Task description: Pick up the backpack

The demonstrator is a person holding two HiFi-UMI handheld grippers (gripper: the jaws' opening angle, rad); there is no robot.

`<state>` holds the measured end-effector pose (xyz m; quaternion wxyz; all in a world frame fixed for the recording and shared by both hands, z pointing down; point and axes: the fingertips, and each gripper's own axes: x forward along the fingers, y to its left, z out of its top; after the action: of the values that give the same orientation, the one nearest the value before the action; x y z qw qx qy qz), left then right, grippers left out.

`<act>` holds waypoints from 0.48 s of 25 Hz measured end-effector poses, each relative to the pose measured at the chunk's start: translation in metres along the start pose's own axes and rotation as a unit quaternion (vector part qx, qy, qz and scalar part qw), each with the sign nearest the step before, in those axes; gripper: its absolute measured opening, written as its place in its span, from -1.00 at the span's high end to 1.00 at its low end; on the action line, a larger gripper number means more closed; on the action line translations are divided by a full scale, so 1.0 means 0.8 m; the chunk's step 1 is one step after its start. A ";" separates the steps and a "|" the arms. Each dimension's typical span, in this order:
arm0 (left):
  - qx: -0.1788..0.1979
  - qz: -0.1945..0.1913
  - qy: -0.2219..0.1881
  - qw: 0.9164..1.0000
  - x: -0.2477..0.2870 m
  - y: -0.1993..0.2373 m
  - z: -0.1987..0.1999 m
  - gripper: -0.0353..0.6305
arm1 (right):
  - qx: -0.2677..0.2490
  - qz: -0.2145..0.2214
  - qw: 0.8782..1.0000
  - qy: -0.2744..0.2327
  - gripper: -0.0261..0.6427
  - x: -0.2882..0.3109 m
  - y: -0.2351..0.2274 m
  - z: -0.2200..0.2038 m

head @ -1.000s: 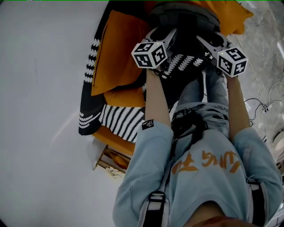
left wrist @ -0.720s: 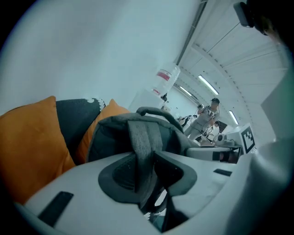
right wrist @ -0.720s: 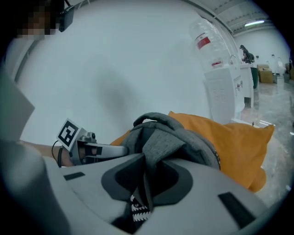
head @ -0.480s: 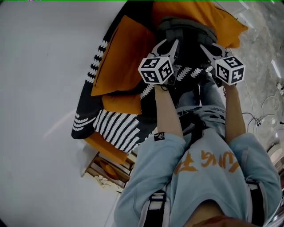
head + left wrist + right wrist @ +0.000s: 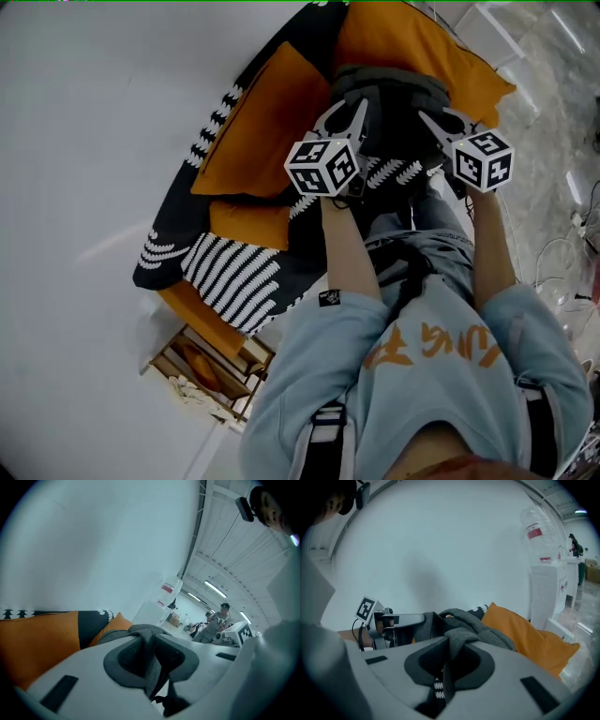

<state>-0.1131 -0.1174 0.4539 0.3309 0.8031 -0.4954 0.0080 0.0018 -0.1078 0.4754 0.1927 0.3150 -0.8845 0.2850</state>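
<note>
The dark grey backpack sits between orange cushions on a sofa. In the head view my left gripper holds its left upper edge and my right gripper its right upper edge. In the left gripper view, a fold of the backpack's grey fabric is pinched between the left gripper's closing jaws. The right gripper view shows my right gripper, jaws also closing, pressing on another fold of the backpack. My left gripper appears there too, clamped on the far side.
Orange cushions and a black-and-white patterned blanket cover the sofa, which rests on a wooden base against a white wall. A water dispenser stands to the right. Cables lie on the floor.
Both grippers went from wide open to closed on the backpack's top fabric. They have risen a little, drawing the fabric up with them.
</note>
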 end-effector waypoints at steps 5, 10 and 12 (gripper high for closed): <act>0.027 -0.007 -0.051 0.998 -0.028 -0.020 0.053 0.68 | -0.051 0.020 0.998 -0.035 0.77 -0.012 0.022 0.061; 0.057 0.000 -0.123 0.991 -0.074 -0.043 0.112 0.70 | -0.109 0.059 0.988 -0.089 0.77 -0.028 0.060 0.137; 0.064 0.007 -0.147 0.987 -0.094 -0.055 0.129 0.71 | -0.123 0.077 0.983 -0.110 0.77 -0.037 0.077 0.163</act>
<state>-0.1485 -0.1009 0.3245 0.2018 0.8117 -0.5427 -0.0763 -0.0389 -0.1368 0.3365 0.1092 0.2489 -0.9503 0.1520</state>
